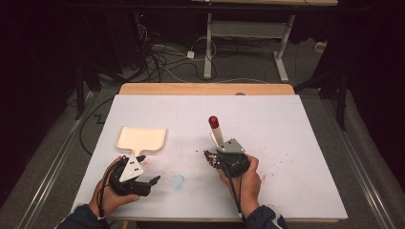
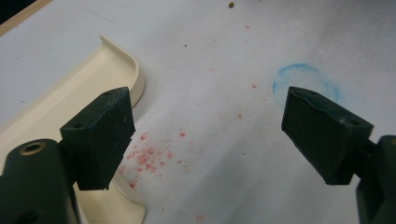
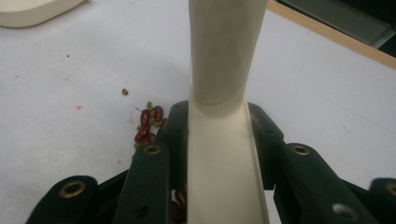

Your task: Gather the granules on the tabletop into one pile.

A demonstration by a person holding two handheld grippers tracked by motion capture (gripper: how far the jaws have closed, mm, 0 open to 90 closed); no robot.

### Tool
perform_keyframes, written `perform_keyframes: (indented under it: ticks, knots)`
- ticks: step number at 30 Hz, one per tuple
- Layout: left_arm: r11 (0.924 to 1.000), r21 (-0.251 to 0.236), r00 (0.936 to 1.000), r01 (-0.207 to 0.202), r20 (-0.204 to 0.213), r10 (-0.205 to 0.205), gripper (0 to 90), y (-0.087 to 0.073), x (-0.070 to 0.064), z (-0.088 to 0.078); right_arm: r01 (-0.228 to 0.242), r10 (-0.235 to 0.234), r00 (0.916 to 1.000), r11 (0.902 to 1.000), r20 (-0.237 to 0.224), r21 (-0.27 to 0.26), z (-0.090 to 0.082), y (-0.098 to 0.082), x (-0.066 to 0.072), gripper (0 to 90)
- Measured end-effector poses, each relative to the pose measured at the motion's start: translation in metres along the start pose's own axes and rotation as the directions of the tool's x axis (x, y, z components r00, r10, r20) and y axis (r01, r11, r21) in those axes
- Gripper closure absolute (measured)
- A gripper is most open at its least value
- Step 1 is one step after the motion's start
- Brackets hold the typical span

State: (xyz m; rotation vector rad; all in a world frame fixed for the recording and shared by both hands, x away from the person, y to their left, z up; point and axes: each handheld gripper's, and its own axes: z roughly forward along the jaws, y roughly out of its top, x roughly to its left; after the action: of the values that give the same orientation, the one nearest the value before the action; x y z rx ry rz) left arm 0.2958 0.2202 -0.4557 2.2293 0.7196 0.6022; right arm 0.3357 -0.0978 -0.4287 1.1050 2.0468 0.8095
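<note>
At a white counter, a person worked with a gripper in each hand. The right gripper pinched the cream handle of a brush between its fingers, the handle running up the middle of the right gripper view with a black finger pressed to each side. In the high view the brush stood tilted away from the person, its dark red tip uppermost.

A small heap of red and green beans lay on the counter just left of that gripper, touching or nearly touching its fingers (the right gripper view showed the beans bunched against the left finger, with one stray bean a little farther off).

The left gripper rested low over the near left part of the counter, its fingers spread wide with nothing between them. A cream dustpan lay flat just beyond it, its short handle pointing toward the person; in the left gripper view the dustpan ran beside and under the left finger.

Pink crumbs speckled the counter by the dustpan's handle, and a faint blue ring marked the surface between the two hands.
</note>
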Motion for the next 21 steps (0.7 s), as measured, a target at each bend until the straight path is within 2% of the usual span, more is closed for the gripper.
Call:
perform_keyframes:
  ticks: [6,9,12,14,15,16,17,18,20,21]
  knots:
    - [1.0,0.005,1.0,0.007,-0.005,-0.007,16.2,-0.001,0.0,0.0,-0.012,0.012,0.9999,0.9996,-0.003,-0.027,-0.005,0.005,-0.009,67.1]
    - [0.9999,0.007,0.9999,0.008,-0.008,-0.008,16.2,-0.002,0.0,0.0,0.0,-0.001,0.9999,0.9988,-0.011,-0.049,-0.009,0.008,-0.018,67.1]
    - [0.9999,0.011,0.9998,0.01,-0.015,-0.01,16.2,-0.003,0.001,-0.001,0.02,-0.025,0.9979,0.9965,-0.06,-0.081,-0.018,0.008,-0.03,67.1]
    - [0.9999,0.011,0.9998,0.01,-0.018,-0.01,16.2,-0.003,0.002,-0.001,0.04,-0.056,0.9889,0.9922,-0.137,-0.118,-0.026,0.005,-0.04,67.1]
    - [0.9998,0.012,0.9997,0.013,-0.019,-0.013,16.2,-0.004,0.002,-0.001,0.043,-0.079,0.9647,0.9884,-0.251,-0.145,-0.033,-0.001,-0.05,67.1]
    - [0.9998,0.015,0.9997,0.012,-0.02,-0.012,16.2,-0.004,0.003,-0.001,0.043,-0.079,0.9647,0.9884,-0.251,-0.145,-0.033,-0.001,-0.05,67.1]
    - [0.9998,0.019,0.9997,0.01,-0.023,-0.01,16.2,-0.004,0.002,0.0,0.041,-0.088,0.9473,0.9869,-0.308,-0.156,-0.037,-0.004,-0.055,67.1]
    - [0.9997,0.021,0.9996,0.011,-0.025,-0.01,16.2,-0.003,0.002,0.0,0.05,-0.109,0.9262,0.9841,-0.361,-0.171,-0.04,-0.007,-0.059,67.1]
    - [0.9997,0.023,0.9995,0.011,-0.028,-0.01,16.2,-0.003,0.002,0.0,0.078,-0.164,0.8843,0.9751,-0.437,-0.208,-0.048,-0.015,-0.065,67.1]
    - [0.9996,0.023,0.9995,0.013,-0.03,-0.012,16.2,-0.002,0.002,0.0,0.098,-0.196,0.857,0.9698,-0.477,-0.223,-0.05,-0.018,-0.067,67.1]
